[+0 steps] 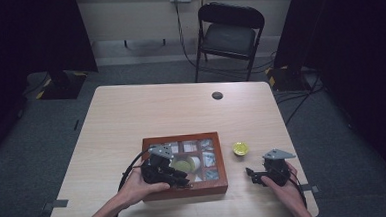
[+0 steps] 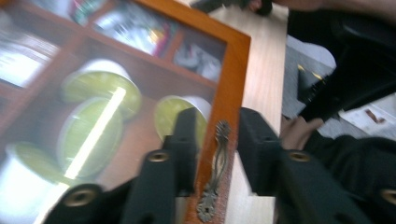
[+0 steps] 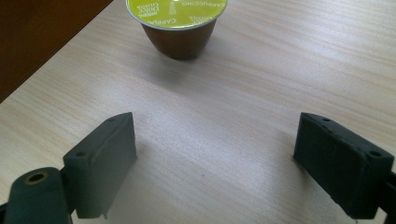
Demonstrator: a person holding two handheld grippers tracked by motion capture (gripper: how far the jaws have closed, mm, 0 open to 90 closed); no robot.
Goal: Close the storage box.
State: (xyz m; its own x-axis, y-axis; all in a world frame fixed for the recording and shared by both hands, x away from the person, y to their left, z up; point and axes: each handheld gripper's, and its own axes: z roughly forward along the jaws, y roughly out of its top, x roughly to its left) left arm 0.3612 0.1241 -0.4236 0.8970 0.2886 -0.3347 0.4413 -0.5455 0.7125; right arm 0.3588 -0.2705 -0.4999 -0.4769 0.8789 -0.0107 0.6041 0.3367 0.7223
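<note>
A reddish wooden box [image 1: 223, 163] with a glass-paned lid sits near the table's front edge. Through the glass, in the left gripper view, I see green-topped coffee capsules [image 2: 100, 88] in its compartments. My left gripper [image 1: 183, 181] is at the box's front rim [image 2: 232, 79]. Its jaws stand on either side of the small brass handle [image 2: 215, 163] with a gap on each side [image 2: 217, 135]. A loose capsule [image 1: 240, 148] with a yellow-green foil top stands on the table right of the box. My right gripper [image 1: 250, 174] rests low on the table, open and empty [image 3: 215, 158], with that capsule [image 3: 180, 23] just ahead.
The light wooden table [image 1: 181, 109] has a black round cable hole [image 1: 217, 95] near its far edge. A black folding chair [image 1: 229, 31] stands beyond the table. Dark curtains hang at both sides. The box's side [image 3: 32, 37] lies left of the right gripper.
</note>
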